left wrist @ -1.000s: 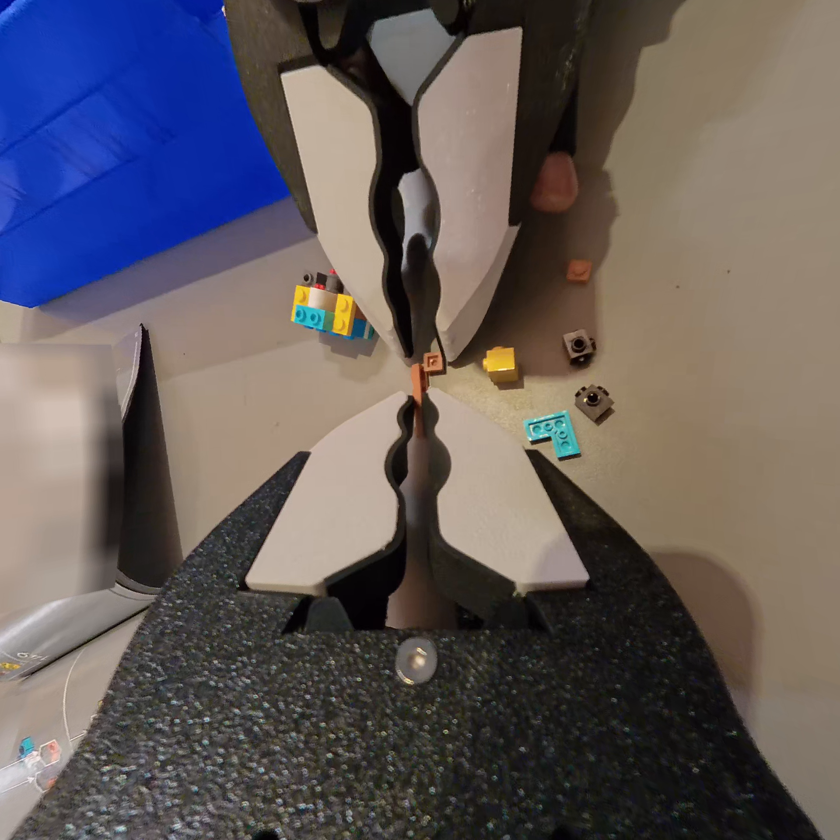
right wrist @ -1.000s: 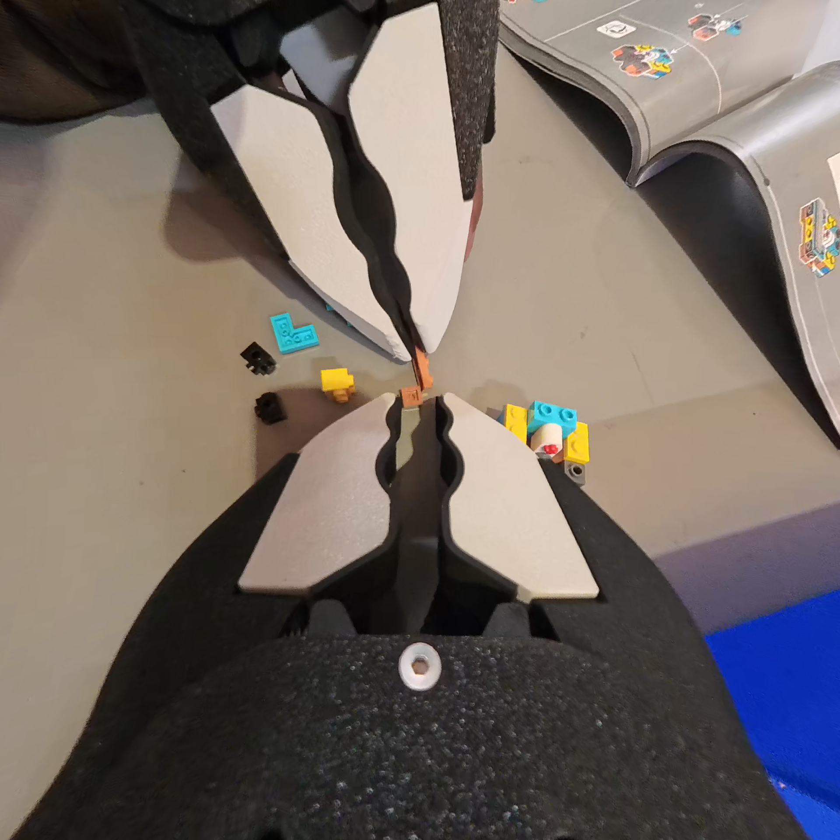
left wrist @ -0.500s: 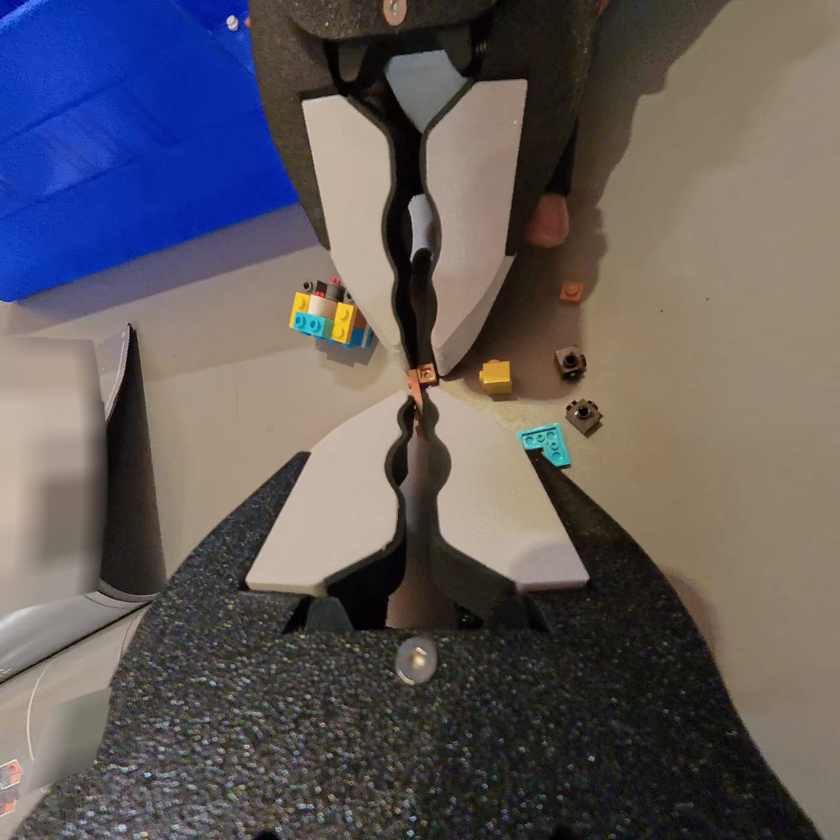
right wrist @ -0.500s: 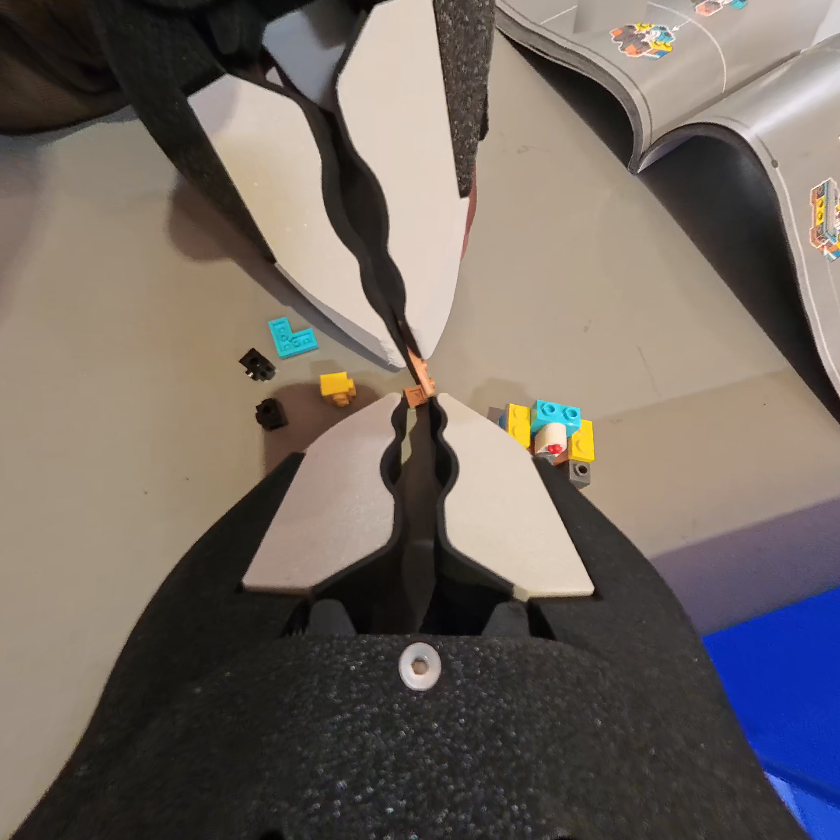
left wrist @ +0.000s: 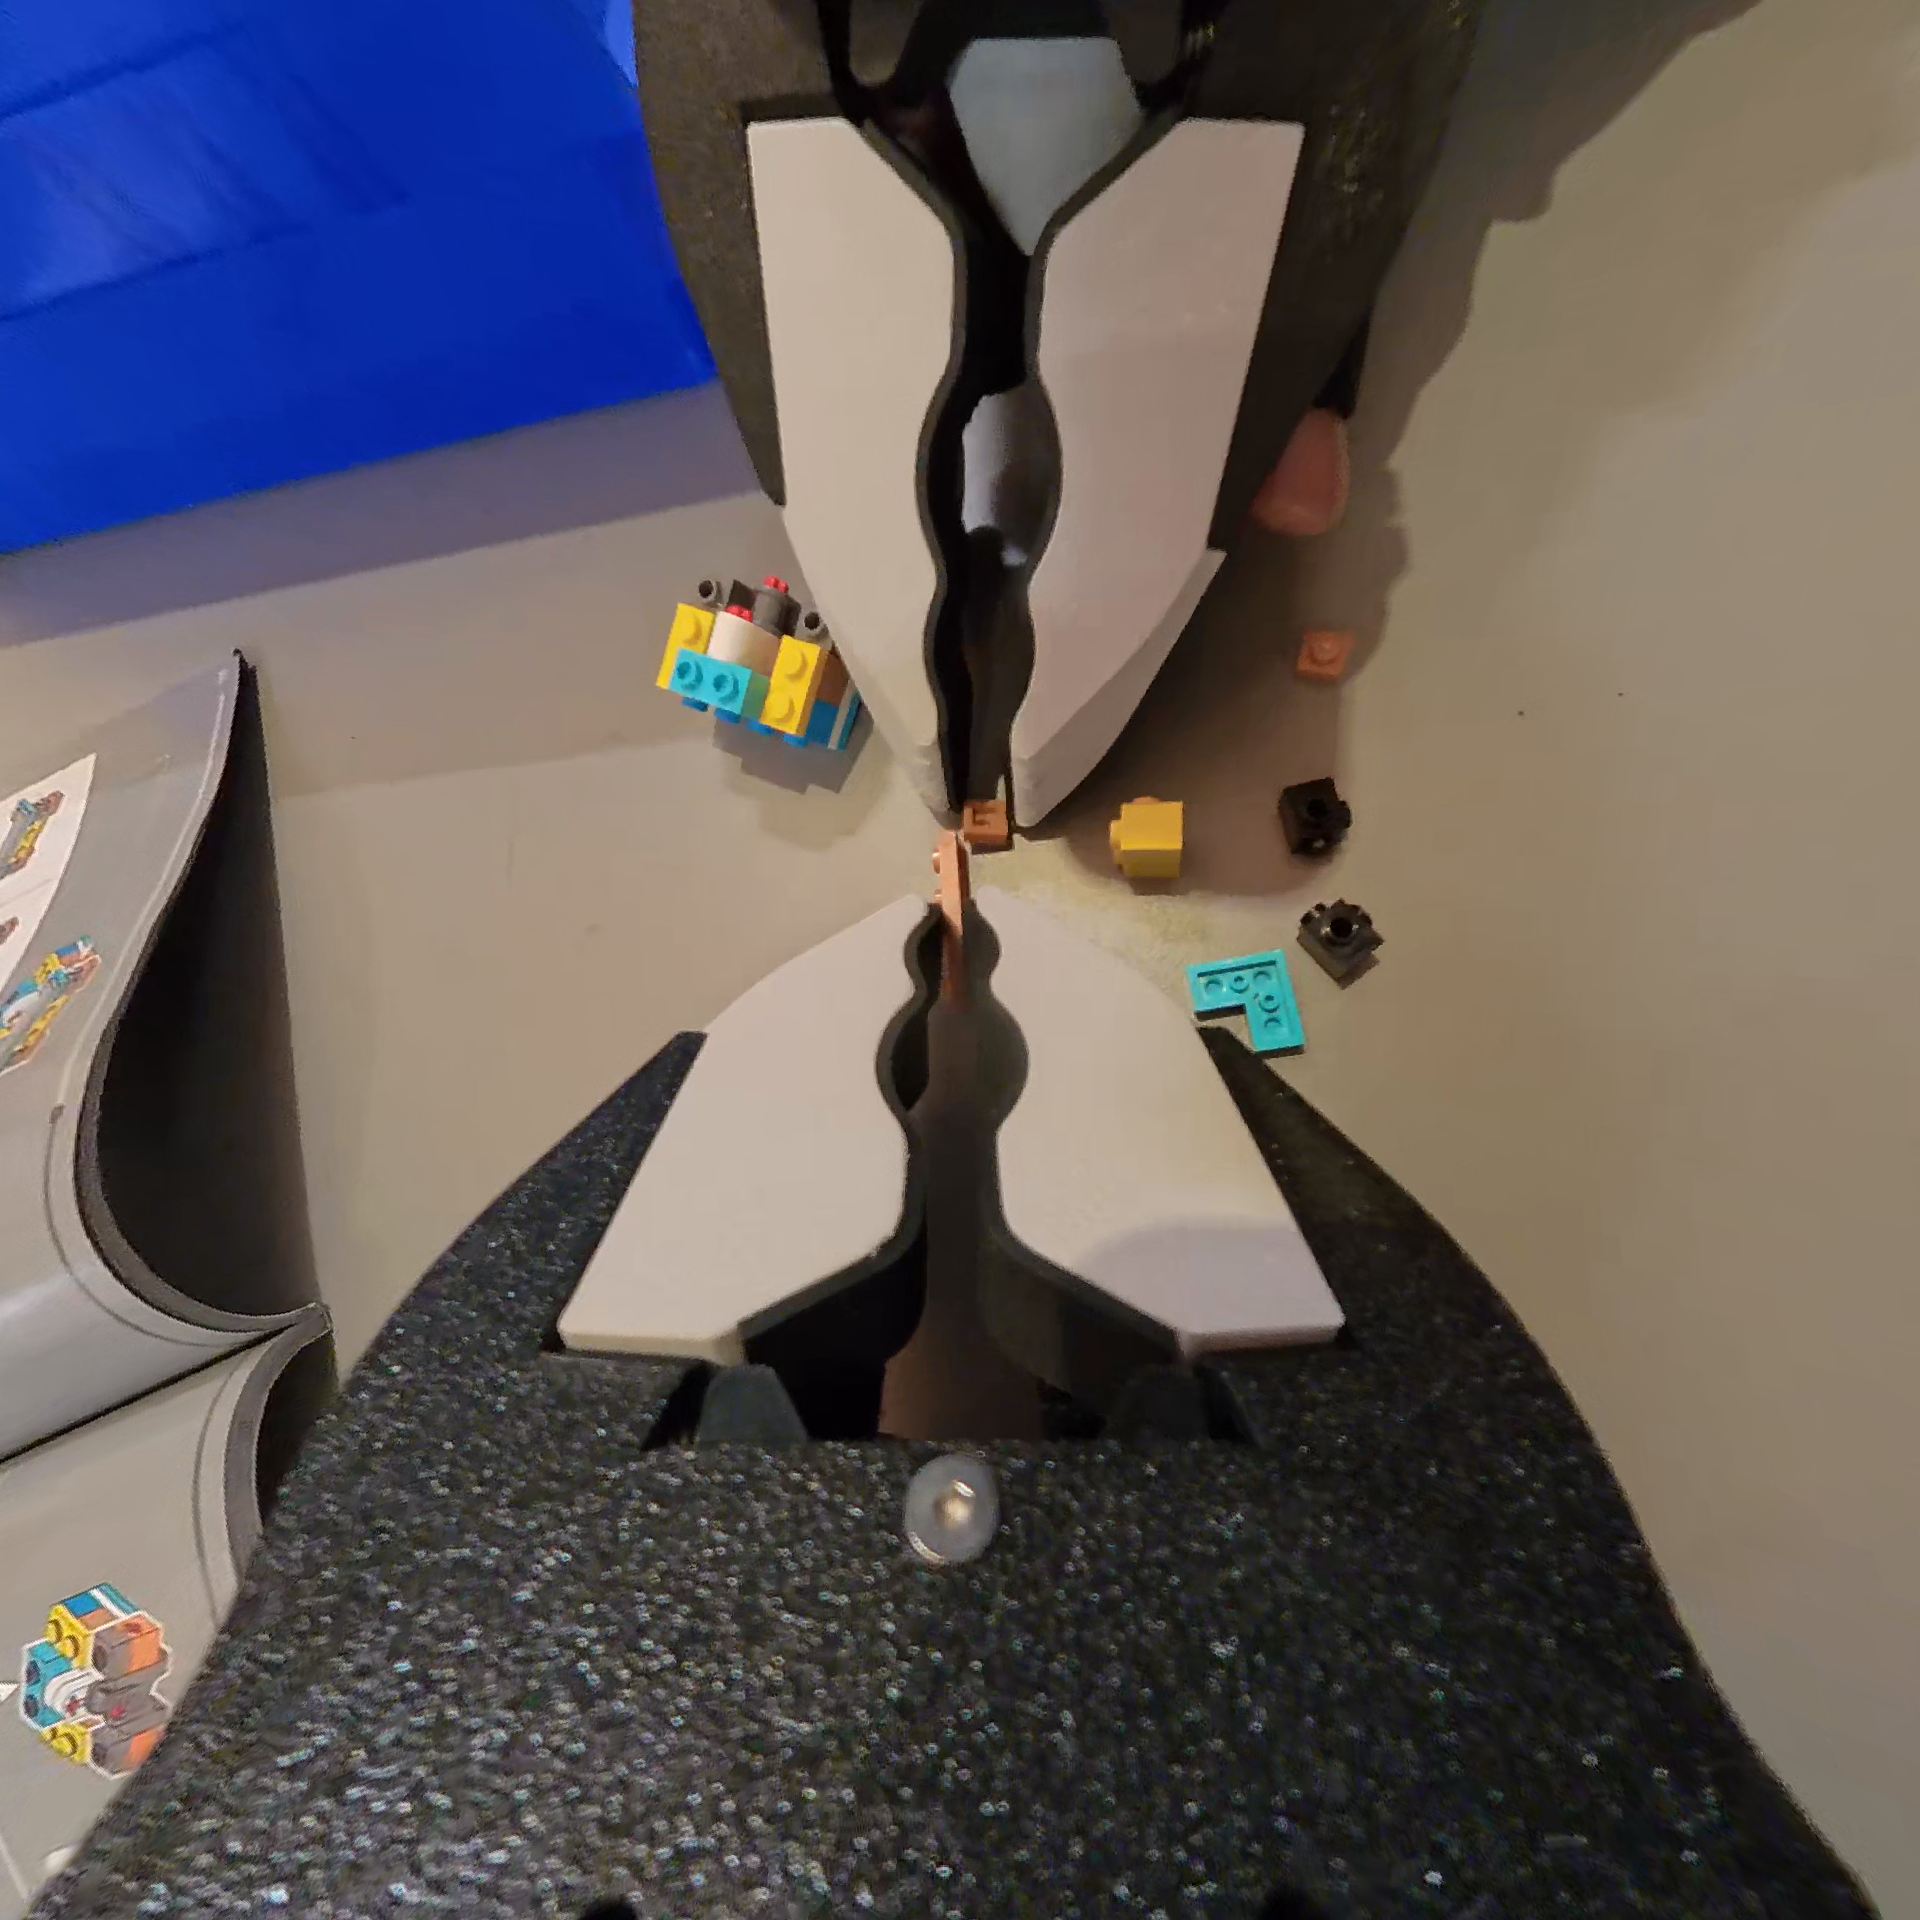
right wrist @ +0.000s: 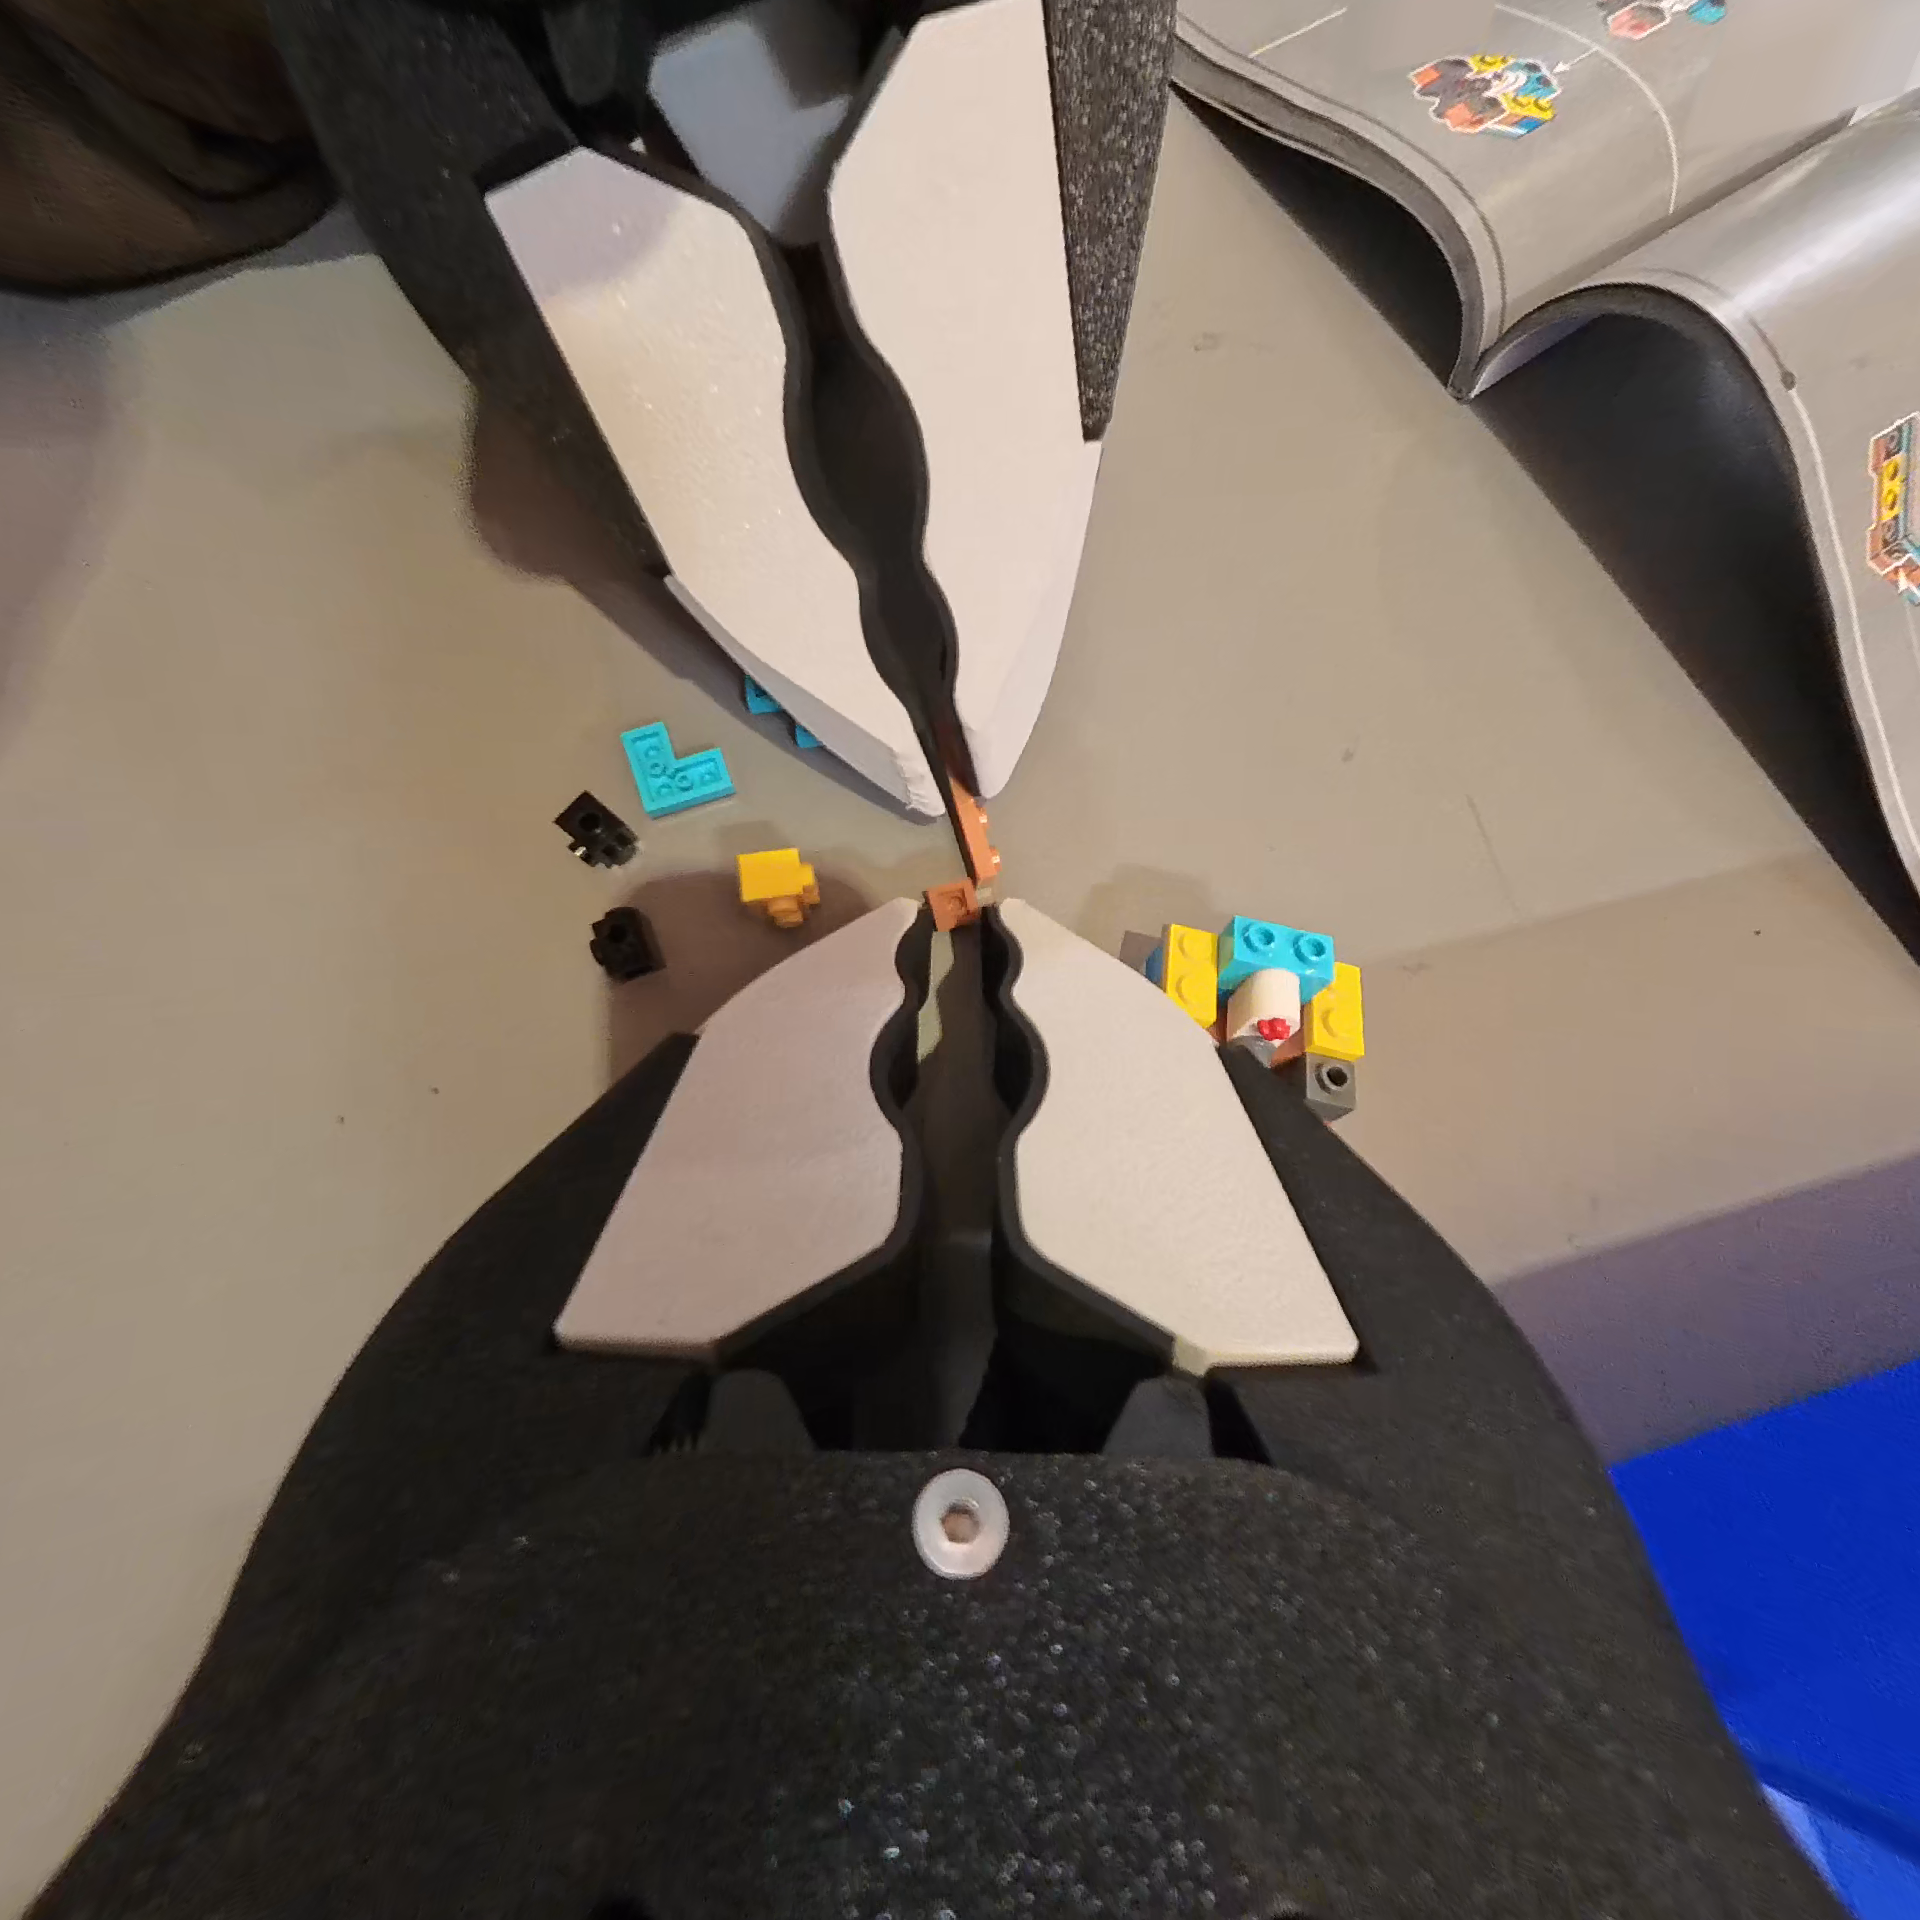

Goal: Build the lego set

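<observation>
The left gripper was clamped edge-on upon a thin brown plate, which projected forward from between its tips. The right gripper faced it tip to tip and was closed on a small brown brick. In the left wrist view the same brick sat at the tips of the right gripper. The plate and the brick met at one corner, both raised above the table; whether they were pressed together could not be told.

Below the tips lay a plain beige-grey tabletop, matte and lightly speckled. Loose parts rested on it on one side of the grippers:
- a yellow brick, just beside the tips;
- two black bricks with side studs, near each other;
- a turquoise L-shaped plate, just beside the left gripper's finger;
- a small brown plate, farther off.

On the opposite side stood a partly built model of yellow, turquoise, white and dark parts, upright on the table and apart from the loose parts.

An open instruction booklet with grey pages lay beyond the model, its pages arched. A bright blue surface bordered the table edge. A fingertip showed behind the right gripper's body.
</observation>
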Demonstrator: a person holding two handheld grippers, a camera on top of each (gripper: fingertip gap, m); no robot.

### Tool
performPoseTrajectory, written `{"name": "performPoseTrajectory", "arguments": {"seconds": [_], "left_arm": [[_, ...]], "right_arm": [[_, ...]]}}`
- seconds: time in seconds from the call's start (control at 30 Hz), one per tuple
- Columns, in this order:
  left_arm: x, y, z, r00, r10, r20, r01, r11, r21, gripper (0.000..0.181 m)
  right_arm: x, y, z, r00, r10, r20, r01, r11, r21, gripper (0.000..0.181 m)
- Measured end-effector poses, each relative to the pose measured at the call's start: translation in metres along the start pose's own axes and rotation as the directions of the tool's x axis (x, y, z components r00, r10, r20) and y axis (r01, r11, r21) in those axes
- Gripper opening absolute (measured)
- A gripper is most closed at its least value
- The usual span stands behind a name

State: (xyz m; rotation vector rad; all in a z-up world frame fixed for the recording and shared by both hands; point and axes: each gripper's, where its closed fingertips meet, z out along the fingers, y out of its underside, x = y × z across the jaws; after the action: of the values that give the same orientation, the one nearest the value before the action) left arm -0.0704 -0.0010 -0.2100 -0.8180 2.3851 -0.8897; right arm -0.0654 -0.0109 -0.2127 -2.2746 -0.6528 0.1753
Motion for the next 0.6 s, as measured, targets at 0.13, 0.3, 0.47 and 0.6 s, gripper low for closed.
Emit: {"name": "performPoseTrajectory", "arguments": {"seconds": [0.13, 0.3, 0.47, 0.6], "left_arm": [[-0.0002, 0.0009, -0.0002, 1.000, -0.020, -0.007, 0.020, 1.000, -0.001, 0.004], [0.0006, 0.0008, -0.0007, 0.999, -0.040, -0.021, 0.040, 0.999, 0.006, 0.007], [0.0015, 0.0007, -0.0012, 0.998, -0.050, -0.029, 0.050, 0.999, 0.009, 0.010], [-0.0001, -0.0039, -0.0052, 0.998, -0.064, -0.029, 0.065, 0.997, 0.040, 0.012]], "right_arm": [[0.0000, 0.0001, -0.0001, 1.000, 0.003, 0.004, -0.003, 1.000, 0.002, 0.009], [0.0005, -0.0001, -0.0012, 1.000, -0.015, -0.007, 0.015, 1.000, 0.010, 0.008], [0.0011, -0.0008, -0.0028, 0.998, -0.050, -0.025, 0.051, 0.998, 0.022, 0.008], [0.0021, -0.0031, -0.0055, 0.994, -0.091, -0.052, 0.093, 0.995, 0.044, 0.008]]}}
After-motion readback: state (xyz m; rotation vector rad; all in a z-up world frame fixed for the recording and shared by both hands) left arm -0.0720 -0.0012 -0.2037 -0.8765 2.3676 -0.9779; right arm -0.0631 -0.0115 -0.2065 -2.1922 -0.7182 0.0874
